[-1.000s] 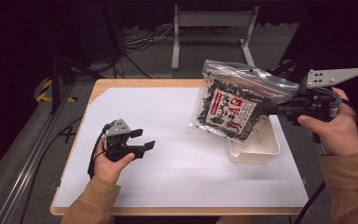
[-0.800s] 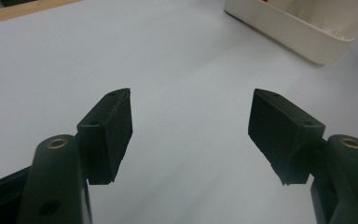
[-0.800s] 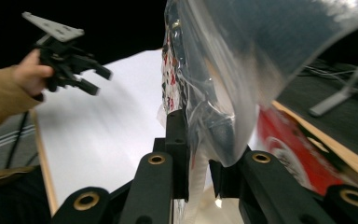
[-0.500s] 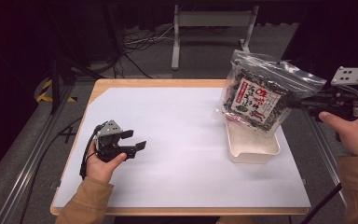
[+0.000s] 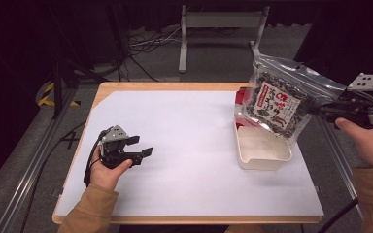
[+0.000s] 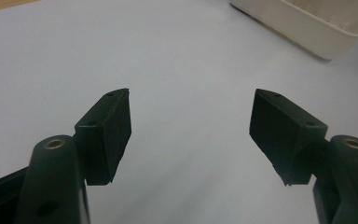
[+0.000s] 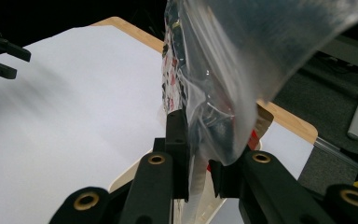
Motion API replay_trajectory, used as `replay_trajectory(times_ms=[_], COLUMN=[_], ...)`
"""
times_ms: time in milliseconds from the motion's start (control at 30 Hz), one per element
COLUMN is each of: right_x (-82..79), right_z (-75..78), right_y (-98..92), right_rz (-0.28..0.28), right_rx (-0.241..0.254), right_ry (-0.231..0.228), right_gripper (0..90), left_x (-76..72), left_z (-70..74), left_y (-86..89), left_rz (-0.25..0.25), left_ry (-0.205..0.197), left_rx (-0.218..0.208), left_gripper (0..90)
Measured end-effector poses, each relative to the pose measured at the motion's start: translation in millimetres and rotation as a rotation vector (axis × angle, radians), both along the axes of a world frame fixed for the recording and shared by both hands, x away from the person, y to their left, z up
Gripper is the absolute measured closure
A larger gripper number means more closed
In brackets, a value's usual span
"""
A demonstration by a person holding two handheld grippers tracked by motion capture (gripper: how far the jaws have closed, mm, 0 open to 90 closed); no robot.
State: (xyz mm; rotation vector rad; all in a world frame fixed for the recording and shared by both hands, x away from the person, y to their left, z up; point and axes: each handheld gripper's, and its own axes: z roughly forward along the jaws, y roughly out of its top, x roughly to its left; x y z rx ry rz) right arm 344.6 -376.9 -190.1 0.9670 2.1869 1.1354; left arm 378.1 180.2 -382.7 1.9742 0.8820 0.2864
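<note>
Around us the room is dark, with cables and a metal stand on the grey floor behind a wooden table under a white sheet. Our right gripper is clamped on the edge of a clear snack bag, held tilted in the air over the white tub near the table's right edge, while our left gripper rests near the left edge, jaws apart and empty. With so narrow a pinch on slick plastic, we judge the bag could slip or swing and knock the tub.

A wooden table is carrying a large white sheet. A cream tray is lying on the sheet, near its right edge.
</note>
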Motion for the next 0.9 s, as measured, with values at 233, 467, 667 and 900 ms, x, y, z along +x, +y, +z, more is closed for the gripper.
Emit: replay_trajectory(times_ms=[233, 467, 667, 900], right_x=[4.3, 8.3, 10.4, 18.7], right_z=[-8.6, -22.7, -30.8, -52.5], right_y=[0.6, 8.4, 16.1, 27.5], right_rz=[0.001, -0.006, -0.038, -0.018], right_rx=[-0.016, -0.063, -0.120, -0.180], right_ry=[0.041, 0.071, 0.109, 0.170], right_gripper=[78.8, 78.8, 78.9, 78.9], left_x=[-0.2, -0.2, -0.4, -0.4], left_z=[-0.6, -0.8, -0.7, -0.5], left_y=[0.9, 1.1, 1.1, 1.2], left_rz=[-0.005, -0.006, -0.004, -0.003], left_ry=[0.007, 0.008, 0.011, 0.008], left_rx=[0.003, -0.001, -0.005, -0.008], left_gripper=[30.0, 29.8, 29.6, 29.5])
